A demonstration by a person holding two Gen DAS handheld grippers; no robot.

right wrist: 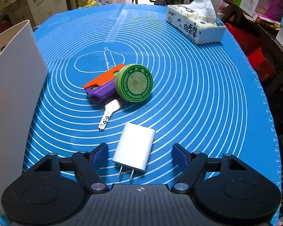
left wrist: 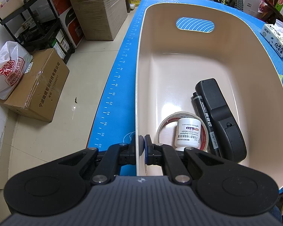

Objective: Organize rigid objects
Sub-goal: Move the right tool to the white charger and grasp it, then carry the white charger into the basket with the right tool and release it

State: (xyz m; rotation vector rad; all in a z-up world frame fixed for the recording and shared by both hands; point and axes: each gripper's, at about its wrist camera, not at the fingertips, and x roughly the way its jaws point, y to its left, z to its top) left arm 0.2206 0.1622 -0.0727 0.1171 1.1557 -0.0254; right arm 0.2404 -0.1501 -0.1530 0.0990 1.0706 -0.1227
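Observation:
My left gripper (left wrist: 143,144) is shut on the near-left rim of the beige bin (left wrist: 179,60), one finger outside the wall and one inside. In the bin lie a white pill bottle (left wrist: 188,133), a tape roll (left wrist: 168,120), a black marker (left wrist: 205,120) and a black remote-like device (left wrist: 220,111). My right gripper (right wrist: 140,155) is open just above the blue mat (right wrist: 198,94), its fingers on either side of a white charger plug (right wrist: 134,147). Beyond it lie a silver key (right wrist: 109,114), a green ointment tin (right wrist: 134,82) and an orange-purple toy (right wrist: 101,85).
The bin's outer wall (right wrist: 13,94) stands at the left of the right wrist view. A tissue box (right wrist: 196,27) sits at the mat's far right. Cardboard boxes (left wrist: 37,86), a plastic bag (left wrist: 7,69) and a black rack (left wrist: 34,20) stand on the floor left of the table.

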